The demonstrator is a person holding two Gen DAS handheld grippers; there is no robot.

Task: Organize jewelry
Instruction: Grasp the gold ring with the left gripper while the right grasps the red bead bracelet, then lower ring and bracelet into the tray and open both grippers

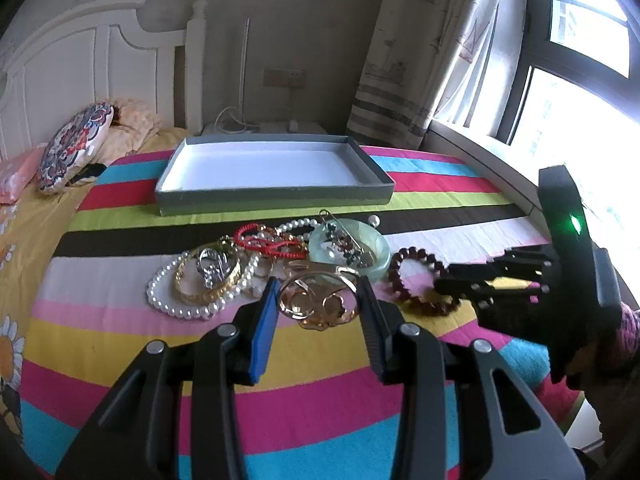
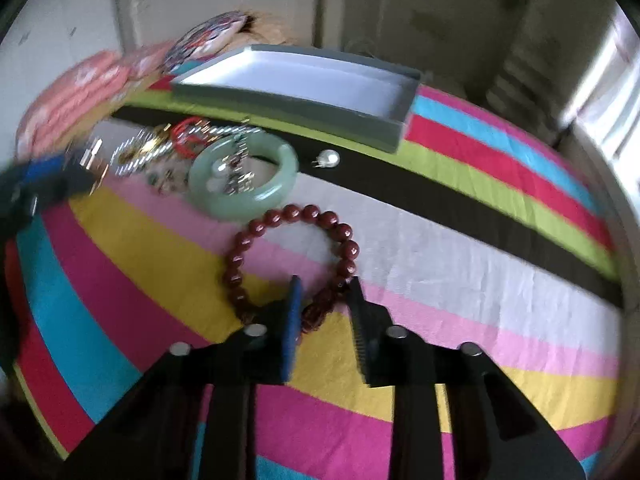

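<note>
Left gripper [image 1: 318, 298]: jaws partly open, straddling a gold filigree bangle [image 1: 316, 300] on the striped bedspread [image 1: 280, 420]; the pads stand just beside its rim, and I cannot tell whether they press on it.
Right gripper [image 2: 325, 300]: jaws narrowed around the near arc of the dark red bead bracelet [image 2: 296, 256]; a few beads sit right between the pads, though blur hides whether they are pinched.
Red bead bracelet: flat on the pink and yellow stripes, at the right end of the jewelry pile, just near of the jade bangle [image 2: 244, 184].
Jewelry pile: pearl necklace [image 1: 192, 300] far left, a gold bangle [image 1: 208, 280] inside its loop, red cord bracelets [image 1: 272, 242] behind, green jade bangle to the right with small pieces lying across it.
Loose pearl [image 2: 330, 158]: alone on the black stripe, right of the jade bangle.
Grey tray [image 1: 276, 196]: white inside, on the far side of the pile, nothing in it.
Far left: patterned cushion [image 1: 76, 148] by the white headboard [image 1: 100, 64].
</note>
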